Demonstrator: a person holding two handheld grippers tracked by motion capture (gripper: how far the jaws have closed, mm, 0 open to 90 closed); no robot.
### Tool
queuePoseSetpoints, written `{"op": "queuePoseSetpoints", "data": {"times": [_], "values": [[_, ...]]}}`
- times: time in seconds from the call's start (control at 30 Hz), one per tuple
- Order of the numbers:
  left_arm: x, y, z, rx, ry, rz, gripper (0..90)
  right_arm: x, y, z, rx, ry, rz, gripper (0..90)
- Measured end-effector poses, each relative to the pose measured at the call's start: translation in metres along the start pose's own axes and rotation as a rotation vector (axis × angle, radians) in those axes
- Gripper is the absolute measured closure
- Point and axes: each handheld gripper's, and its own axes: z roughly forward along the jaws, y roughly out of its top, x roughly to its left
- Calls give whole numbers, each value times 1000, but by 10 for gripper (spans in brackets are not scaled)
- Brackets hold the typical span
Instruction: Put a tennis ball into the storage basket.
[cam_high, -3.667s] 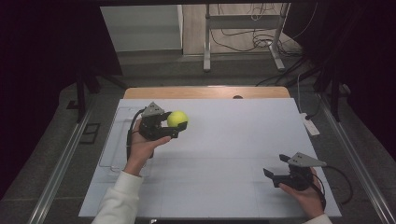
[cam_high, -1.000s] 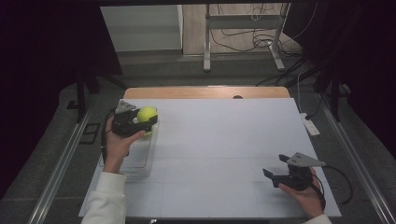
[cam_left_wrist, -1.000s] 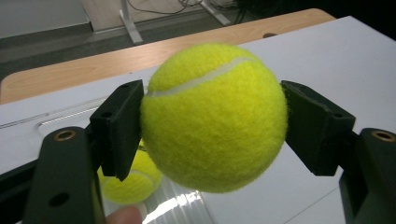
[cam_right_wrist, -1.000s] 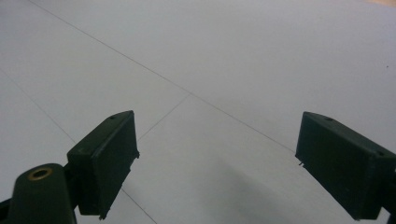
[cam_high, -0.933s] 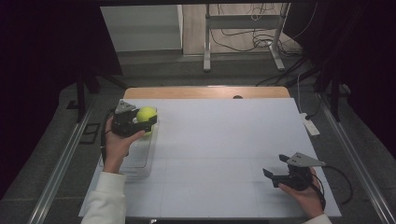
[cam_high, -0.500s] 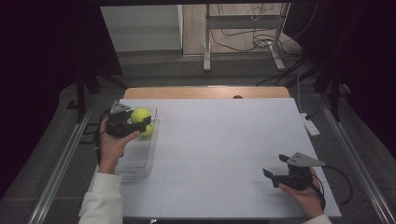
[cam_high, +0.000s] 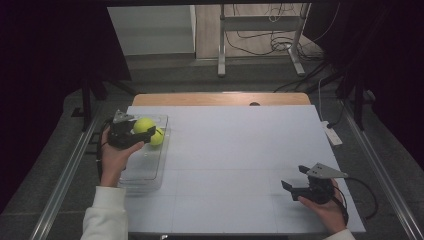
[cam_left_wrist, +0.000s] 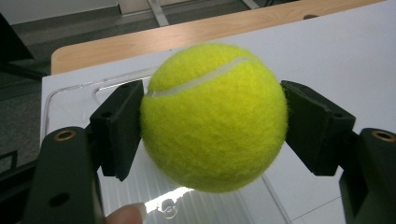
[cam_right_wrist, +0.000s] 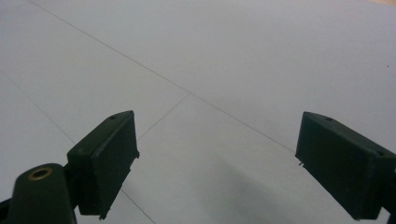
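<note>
A yellow-green tennis ball (cam_high: 144, 125) (cam_left_wrist: 214, 116) hangs just above the far end of a clear plastic tray (cam_high: 145, 172) at the table's left. My left gripper (cam_high: 142, 128) (cam_left_wrist: 212, 121) is shut on it, one black pad pressed against each side. A second yellow-green patch (cam_high: 158, 138) sits right beside the ball inside the tray; I cannot tell whether it is another ball or a reflection. My right gripper (cam_high: 296, 178) (cam_right_wrist: 229, 163) rests near the table's front right, open, with bare white table between its pads.
The white table top (cam_high: 240, 150) runs between the two hands. A wooden strip (cam_high: 220, 98) borders its far edge. A white power strip (cam_high: 332, 134) lies off the right edge. Metal rails run along both sides of the table.
My left hand has carried the ball leftward, from beside the tray to above its far end, and slightly lower. The right gripper has stayed in place.
</note>
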Motion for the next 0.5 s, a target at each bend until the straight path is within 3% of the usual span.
{"op": "queuePoseSetpoints", "data": {"times": [0.5], "values": [[11, -6, 1, 36, 28, -17, 268, 0, 0, 0, 1, 1, 0, 128]]}}
